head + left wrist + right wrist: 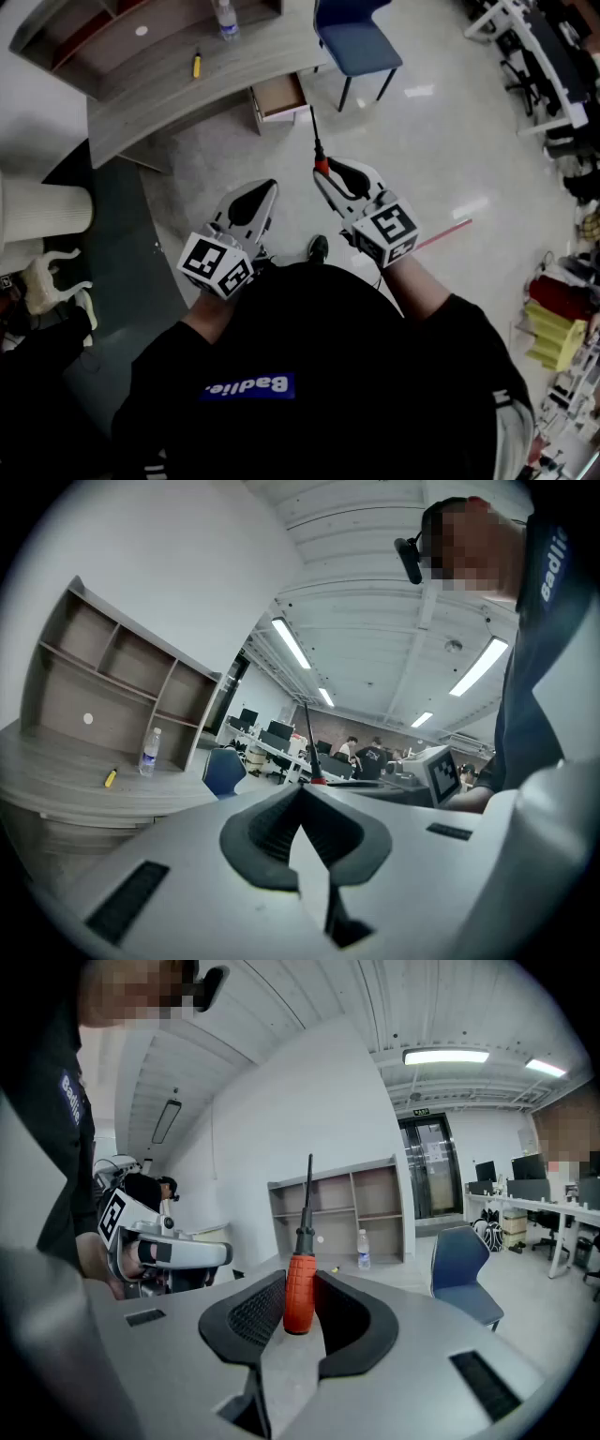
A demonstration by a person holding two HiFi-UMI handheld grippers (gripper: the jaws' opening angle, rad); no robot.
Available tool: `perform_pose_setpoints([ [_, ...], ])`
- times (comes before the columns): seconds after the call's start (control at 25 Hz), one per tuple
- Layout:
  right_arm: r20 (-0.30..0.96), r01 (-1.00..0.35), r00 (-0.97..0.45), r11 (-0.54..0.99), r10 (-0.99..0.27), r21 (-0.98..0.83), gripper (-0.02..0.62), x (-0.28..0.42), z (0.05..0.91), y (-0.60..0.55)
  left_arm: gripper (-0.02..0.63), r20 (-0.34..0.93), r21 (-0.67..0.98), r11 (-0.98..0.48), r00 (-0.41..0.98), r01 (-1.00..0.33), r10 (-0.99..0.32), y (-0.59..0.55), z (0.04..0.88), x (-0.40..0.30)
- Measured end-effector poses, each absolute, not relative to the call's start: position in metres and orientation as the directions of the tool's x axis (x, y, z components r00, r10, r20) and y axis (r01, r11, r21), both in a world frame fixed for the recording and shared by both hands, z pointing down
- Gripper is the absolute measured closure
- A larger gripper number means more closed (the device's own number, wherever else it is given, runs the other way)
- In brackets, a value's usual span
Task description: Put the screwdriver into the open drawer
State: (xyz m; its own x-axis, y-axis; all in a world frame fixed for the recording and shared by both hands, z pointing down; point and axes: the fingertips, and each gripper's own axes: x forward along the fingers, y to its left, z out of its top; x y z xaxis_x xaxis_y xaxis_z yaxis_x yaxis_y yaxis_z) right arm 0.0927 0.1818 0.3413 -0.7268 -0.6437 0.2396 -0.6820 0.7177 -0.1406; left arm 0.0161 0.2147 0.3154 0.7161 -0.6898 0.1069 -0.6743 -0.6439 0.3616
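Observation:
A screwdriver with a red handle and a long black shaft stands up between the pads of my right gripper, which is shut on the handle. Its shaft points toward the open wooden drawer under the curved grey desk. My left gripper hovers beside the right one at the same height, its pads together with nothing between them. In the left gripper view the screwdriver rises behind the jaws. In the right gripper view the left gripper shows at the left.
A yellow tool and a water bottle lie on the desk, with a shelf unit behind them. A blue chair stands right of the drawer. Office desks and clutter line the right side of the floor.

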Motion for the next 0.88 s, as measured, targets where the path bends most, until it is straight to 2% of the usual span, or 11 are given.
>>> perform_pose_setpoints([
  [0.88,0.222,-0.652,-0.756,0.737,-0.616,-0.176,0.476,0.106,0.344,0.174,0.604,0.115,0.354,-0.628,0.698,-0.693,-0.706,0.209,0.315,0.035],
])
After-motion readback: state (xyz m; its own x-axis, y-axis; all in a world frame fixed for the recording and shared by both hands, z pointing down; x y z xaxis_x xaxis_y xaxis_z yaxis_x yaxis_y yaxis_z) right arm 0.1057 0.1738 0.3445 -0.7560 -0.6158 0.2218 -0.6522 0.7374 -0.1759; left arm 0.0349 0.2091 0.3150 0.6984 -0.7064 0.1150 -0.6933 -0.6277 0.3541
